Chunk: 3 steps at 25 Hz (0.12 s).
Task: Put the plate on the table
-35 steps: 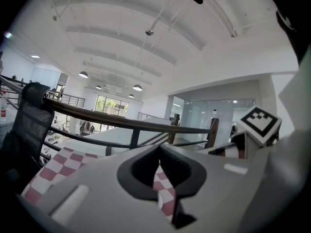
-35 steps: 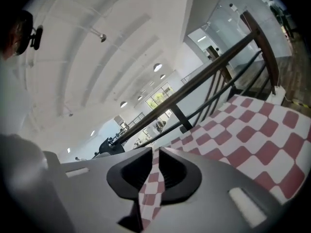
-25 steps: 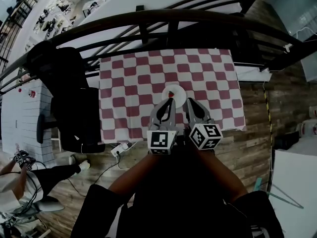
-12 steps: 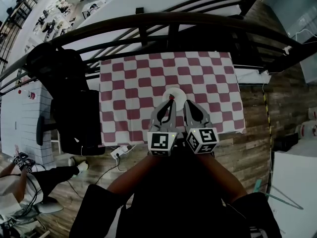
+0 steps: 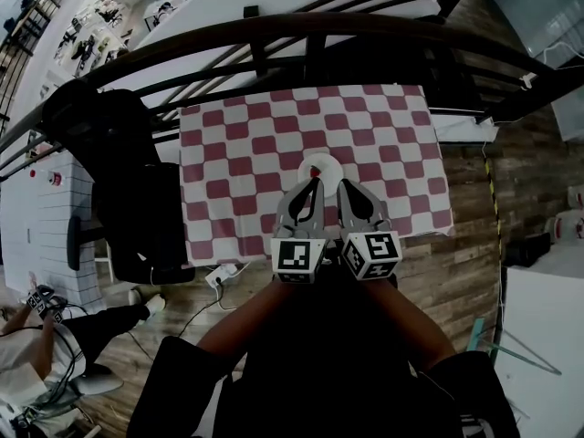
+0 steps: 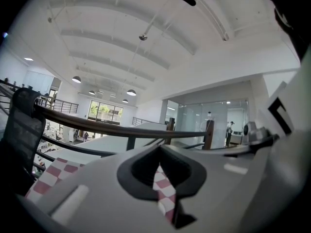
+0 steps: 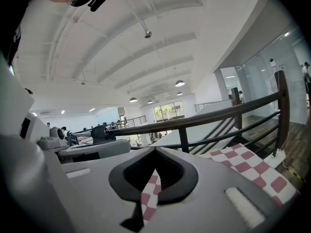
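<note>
Plate (image 5: 324,162) lies on the checkered surface (image 5: 228,153), centred near its front edge, so the task looks done. Left gripper (image 5: 315,184) hovers just before it, clenched and empty. Right gripper (image 5: 345,187) beside it is likewise clenched on nothing, probably because nothing needs holding.

Plate (image 5: 318,166) on table (image 5: 228,158), railing (image 5: 274,33) behind

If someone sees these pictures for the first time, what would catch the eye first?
The red-and-white checked tablecloth fills the middle of the head view, with a small white plate on it. Right by the plate, on the person's side, the left gripper and the right gripper are held side by side, both with jaws together.
</note>
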Motion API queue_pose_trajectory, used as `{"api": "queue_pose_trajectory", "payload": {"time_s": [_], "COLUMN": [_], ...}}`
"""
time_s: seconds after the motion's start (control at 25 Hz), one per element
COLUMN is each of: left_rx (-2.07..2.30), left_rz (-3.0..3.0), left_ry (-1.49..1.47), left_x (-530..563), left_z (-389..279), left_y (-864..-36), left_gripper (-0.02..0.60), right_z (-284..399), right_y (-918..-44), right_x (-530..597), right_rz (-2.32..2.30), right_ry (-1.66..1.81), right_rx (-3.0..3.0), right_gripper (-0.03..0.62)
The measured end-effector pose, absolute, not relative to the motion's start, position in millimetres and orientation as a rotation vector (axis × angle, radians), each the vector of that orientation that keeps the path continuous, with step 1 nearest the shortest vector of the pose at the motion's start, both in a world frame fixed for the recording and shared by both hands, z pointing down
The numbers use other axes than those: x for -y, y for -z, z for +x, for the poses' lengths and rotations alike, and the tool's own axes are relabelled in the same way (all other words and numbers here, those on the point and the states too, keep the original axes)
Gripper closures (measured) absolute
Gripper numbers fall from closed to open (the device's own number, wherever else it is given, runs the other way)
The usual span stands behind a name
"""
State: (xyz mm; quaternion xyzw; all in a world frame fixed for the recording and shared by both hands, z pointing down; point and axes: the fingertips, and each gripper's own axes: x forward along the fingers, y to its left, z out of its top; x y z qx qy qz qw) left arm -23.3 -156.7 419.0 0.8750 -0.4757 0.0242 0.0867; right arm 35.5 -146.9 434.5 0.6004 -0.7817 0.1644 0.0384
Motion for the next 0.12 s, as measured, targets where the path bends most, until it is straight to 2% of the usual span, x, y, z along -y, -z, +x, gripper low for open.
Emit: {"api": "queue_pose_trajectory", "payload": {"time_s": [0.12], "left_rx": [1.411], "left_rz": [2.611], "left_ry": [-0.099], "left_x": [155.5], "left_z": [-20.9], "left_y": [-421.6], "left_gripper": [0.572], "right_z": [37.4], "right_y": [-436.1], "right_x": [145.1], "right_rz": [1.844], "right_ry": [-0.503], "right_rx": [2.391], "right_gripper": [0.599]}}
